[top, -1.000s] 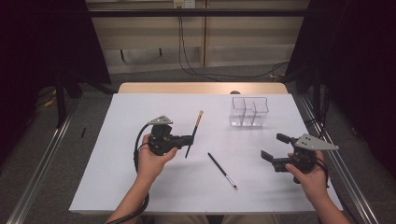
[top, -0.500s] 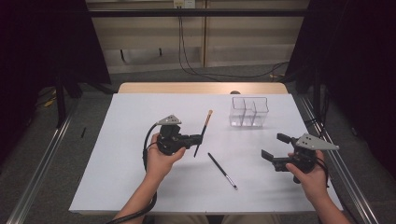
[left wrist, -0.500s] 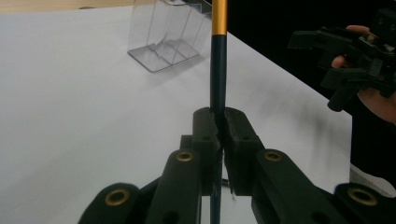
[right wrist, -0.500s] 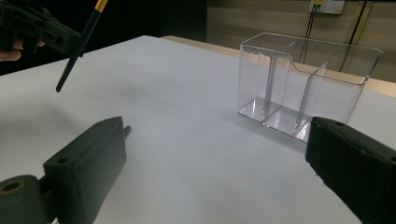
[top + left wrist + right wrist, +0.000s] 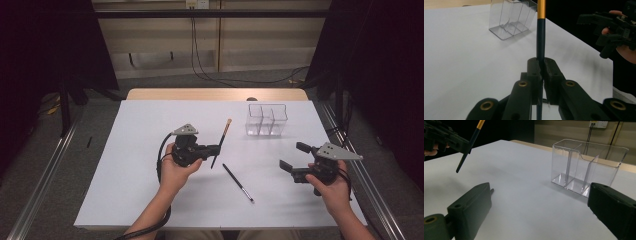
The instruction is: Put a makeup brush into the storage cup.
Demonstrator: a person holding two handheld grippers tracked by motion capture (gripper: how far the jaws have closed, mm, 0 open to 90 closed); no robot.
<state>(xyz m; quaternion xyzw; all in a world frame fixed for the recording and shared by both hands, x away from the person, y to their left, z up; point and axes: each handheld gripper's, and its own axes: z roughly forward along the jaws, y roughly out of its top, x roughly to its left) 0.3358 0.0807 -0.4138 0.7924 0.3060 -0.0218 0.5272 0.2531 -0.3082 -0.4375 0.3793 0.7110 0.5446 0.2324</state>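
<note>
My left gripper is shut on the dark handle of a paintbrush, held just above the white table left of centre. In the left gripper view the jaws pinch the handle below its gold ferrule, and the brush stands upright. A second thin brush lies flat on the table between the hands. My right gripper hovers open at the right with nothing between its jaws. A clear three-compartment holder stands at the far right, ahead of the right gripper.
The white table has bare room on its left half and along the front edge. Metal rails run along both sides of the table. The holder has nothing in it.
My left gripper has carried the brush to the right, toward the table's middle. The right gripper has stayed almost where it was, still open.
</note>
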